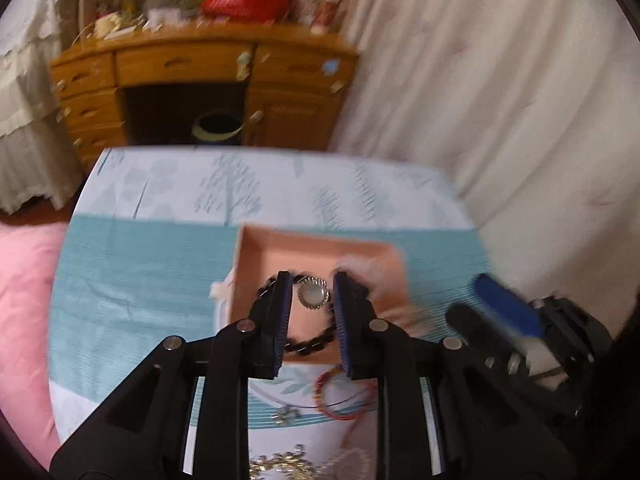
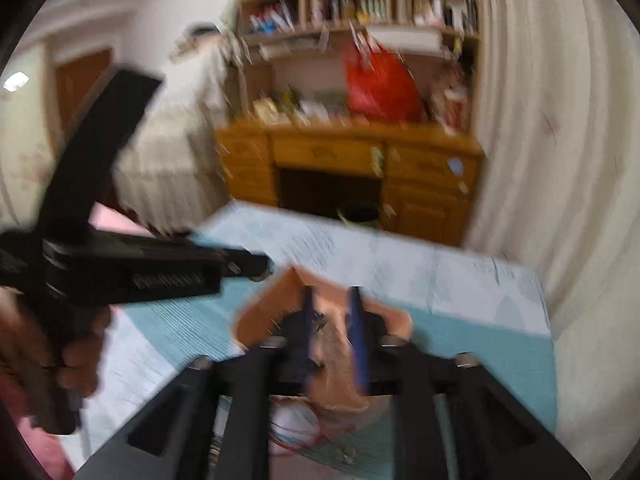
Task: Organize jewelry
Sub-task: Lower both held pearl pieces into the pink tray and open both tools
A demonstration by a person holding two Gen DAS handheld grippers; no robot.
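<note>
Brooch (image 1: 314,297) in my part-open left gripper (image 1: 312,304) looks light, rigid, slippery; I'd pinch its rim. Right gripper (image 2: 334,328) open, empty.

Bearing everything: a table (image 1: 120,288) under a teal-and-white printed cloth (image 1: 168,264). Sitting directly on the cloth, toward the middle: an open pink box (image 1: 360,256). Lying on the cloth at the near side, just in front of the box: a red string bracelet (image 1: 344,400), a small silvery trinket (image 1: 286,416) beside it, and a blurred gold chain piece (image 1: 280,462) at the very near edge.
</note>
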